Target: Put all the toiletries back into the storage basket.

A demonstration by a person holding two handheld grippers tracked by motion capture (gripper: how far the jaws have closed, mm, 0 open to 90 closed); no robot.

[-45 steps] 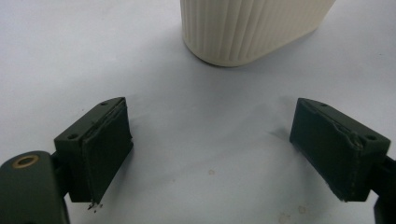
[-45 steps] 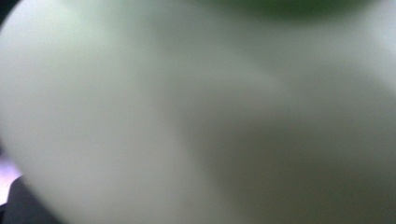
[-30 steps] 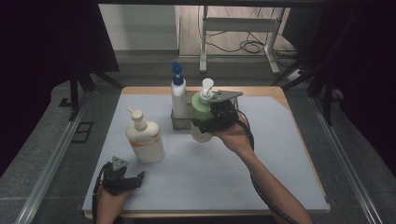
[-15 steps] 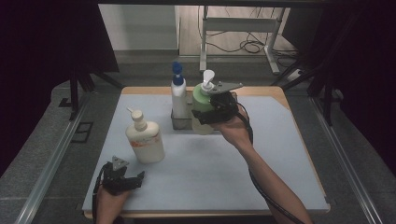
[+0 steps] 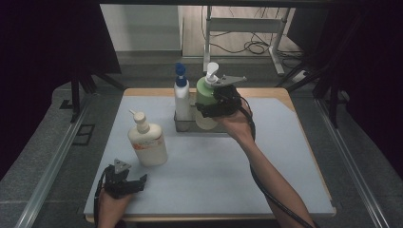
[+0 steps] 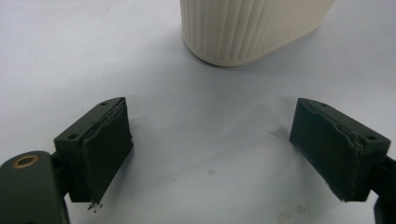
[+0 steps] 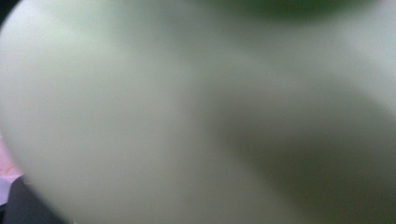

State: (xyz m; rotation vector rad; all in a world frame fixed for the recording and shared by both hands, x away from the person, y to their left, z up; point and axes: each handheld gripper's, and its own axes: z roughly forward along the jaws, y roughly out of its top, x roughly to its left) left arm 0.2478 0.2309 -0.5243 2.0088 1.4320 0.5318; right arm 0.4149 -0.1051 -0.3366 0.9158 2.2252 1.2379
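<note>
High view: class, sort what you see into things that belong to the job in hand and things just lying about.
In the job:
- green pump bottle, gripped by the right gripper
- grey holder
- white bottle with blue cap, standing in the holder

Lying about:
- cream pump bottle
- left gripper, open on the table
</note>
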